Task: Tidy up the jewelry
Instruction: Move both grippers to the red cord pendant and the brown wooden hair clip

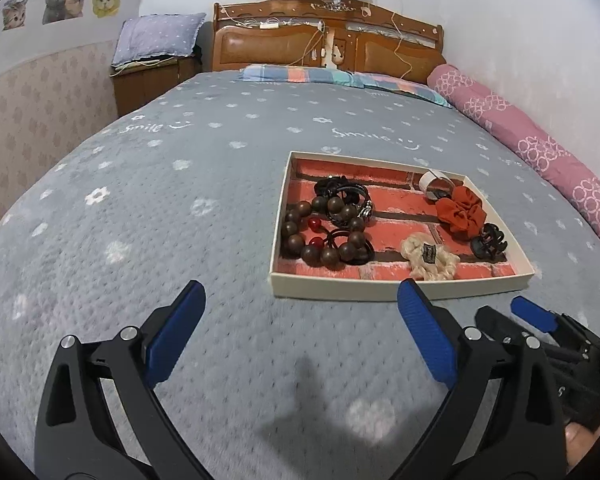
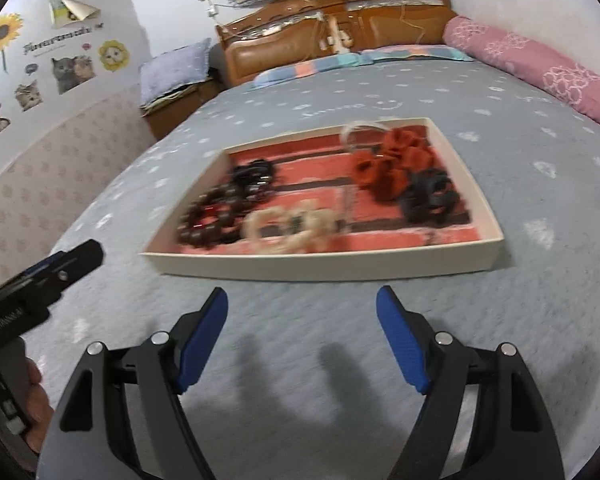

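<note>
A shallow cream box with a red brick-pattern floor lies on the grey bed; it also shows in the right wrist view. Inside lie a brown wooden bead bracelet, black hair ties, a cream scrunchie, a red scrunchie, a black claw clip and a white ring. My left gripper is open and empty, short of the box's near left corner. My right gripper is open and empty, just before the box's near wall.
The grey blanket covers the bed all around the box. A pink rolled quilt lies along the right wall. A striped pillow and a wooden headboard stand at the far end. A nightstand stands at the far left.
</note>
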`<state>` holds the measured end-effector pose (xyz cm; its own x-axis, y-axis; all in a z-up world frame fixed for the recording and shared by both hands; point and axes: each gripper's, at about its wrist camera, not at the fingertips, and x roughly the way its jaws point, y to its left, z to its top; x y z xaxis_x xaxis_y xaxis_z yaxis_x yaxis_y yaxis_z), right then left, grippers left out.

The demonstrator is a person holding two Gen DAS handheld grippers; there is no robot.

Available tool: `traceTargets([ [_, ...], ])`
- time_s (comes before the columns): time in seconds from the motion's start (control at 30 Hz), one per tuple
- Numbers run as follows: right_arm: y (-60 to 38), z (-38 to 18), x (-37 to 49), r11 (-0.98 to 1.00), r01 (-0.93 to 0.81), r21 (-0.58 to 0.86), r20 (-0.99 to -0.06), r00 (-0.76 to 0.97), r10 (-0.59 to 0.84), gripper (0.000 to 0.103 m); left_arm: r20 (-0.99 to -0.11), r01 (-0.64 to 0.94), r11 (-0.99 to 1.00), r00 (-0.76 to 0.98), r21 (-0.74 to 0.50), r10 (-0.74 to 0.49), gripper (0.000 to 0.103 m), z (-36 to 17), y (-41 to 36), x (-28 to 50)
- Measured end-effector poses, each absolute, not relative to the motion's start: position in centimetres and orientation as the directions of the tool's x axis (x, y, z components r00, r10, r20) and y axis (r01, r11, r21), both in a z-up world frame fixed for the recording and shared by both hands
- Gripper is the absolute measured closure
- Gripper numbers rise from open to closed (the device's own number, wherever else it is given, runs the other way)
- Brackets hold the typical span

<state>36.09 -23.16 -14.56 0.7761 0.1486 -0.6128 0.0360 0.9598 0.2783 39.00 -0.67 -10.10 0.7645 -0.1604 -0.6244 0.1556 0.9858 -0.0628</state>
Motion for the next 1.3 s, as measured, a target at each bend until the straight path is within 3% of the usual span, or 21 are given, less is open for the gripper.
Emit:
traceTargets([
  [0.47, -24.0, -7.7, 28.9, 0.987, 0.039, 0.158, -0.544, 0.837, 0.054, 0.025, -0.602, 0.133, 0.991, 0.788, -0.033, -0.126, 0.005, -6.4, 0.3, 31.0],
  [0.67, -27.2, -4.2, 26.0, 0.996, 0.068, 0.058, -0.521, 0.853, -0.028, 0.024, -0.639, 0.174, 0.985, 0.755, -0.020, -0.146, 0.005, -3.9, -2.2, 29.5],
  [0.83, -30.1, -1.2, 23.8, 0.995, 0.095, -0.019, -0.485, 0.869, -0.092, 0.014, -0.598, 0.204, 0.978, 0.790, 0.045, -0.137, 0.005, -0.9, -5.7, 27.0],
  [1.0, -32.3, -2.7, 21.2, 0.995, 0.088, -0.047, -0.524, 0.846, -0.100, 0.011, -0.641, 0.210, 0.970, 0.729, -0.121, -0.239, 0.005, -4.7, -7.8, 24.4],
  [1.3, -37.1, -11.7, 15.9, 0.992, 0.128, -0.013, -0.625, 0.773, -0.108, 0.011, -0.694, 0.261, 0.964, 0.687, -0.043, -0.217, 0.005, -10.5, -12.3, 20.8],
])
